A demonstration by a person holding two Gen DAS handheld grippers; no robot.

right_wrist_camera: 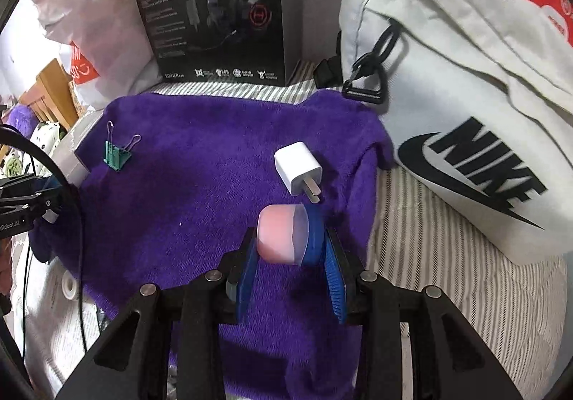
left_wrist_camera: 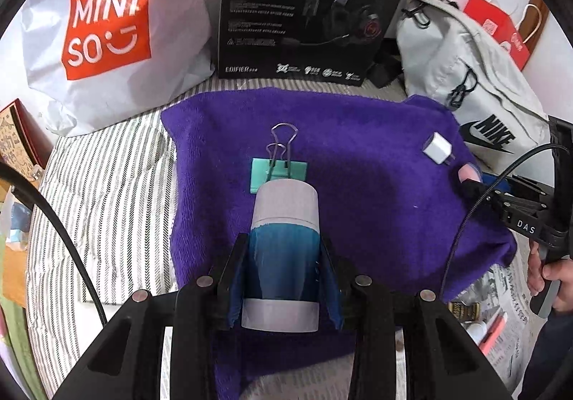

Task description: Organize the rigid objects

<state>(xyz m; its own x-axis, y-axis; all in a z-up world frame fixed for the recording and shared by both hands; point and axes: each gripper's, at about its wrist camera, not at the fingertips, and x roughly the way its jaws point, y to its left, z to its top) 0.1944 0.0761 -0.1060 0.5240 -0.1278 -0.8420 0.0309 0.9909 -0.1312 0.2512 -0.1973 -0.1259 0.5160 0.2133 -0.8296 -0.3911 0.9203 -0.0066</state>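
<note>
Nearest our lens in the left wrist view, the left gripper (left_wrist_camera: 283, 274) is clamped on a cylindrical container (left_wrist_camera: 283, 253) with a blue-tinted body and white cap, held at lower centre and pointing up-frame. Just beyond the cap, a teal binder clip (left_wrist_camera: 279, 169) lies on the purple towel (left_wrist_camera: 358, 192), wire handles up-frame. A white charger plug (left_wrist_camera: 437, 148) rests at the towel's right side.

In the right wrist view, the right gripper (right_wrist_camera: 292, 264) is closed on a small pink jar with a blue lid (right_wrist_camera: 286, 233), tilted, at centre frame, with the plug's prongs just beyond it.

At the right edge of the left view, we note a hand (left_wrist_camera: 553, 278) on the other gripper's handle.

Behind the towel, across the top of both frames: a white Miniso bag (left_wrist_camera: 107, 34), a black headset box (left_wrist_camera: 308, 6), a grey Nike bag (right_wrist_camera: 465, 113). Striped bedding (left_wrist_camera: 107, 185) lies beneath.
</note>
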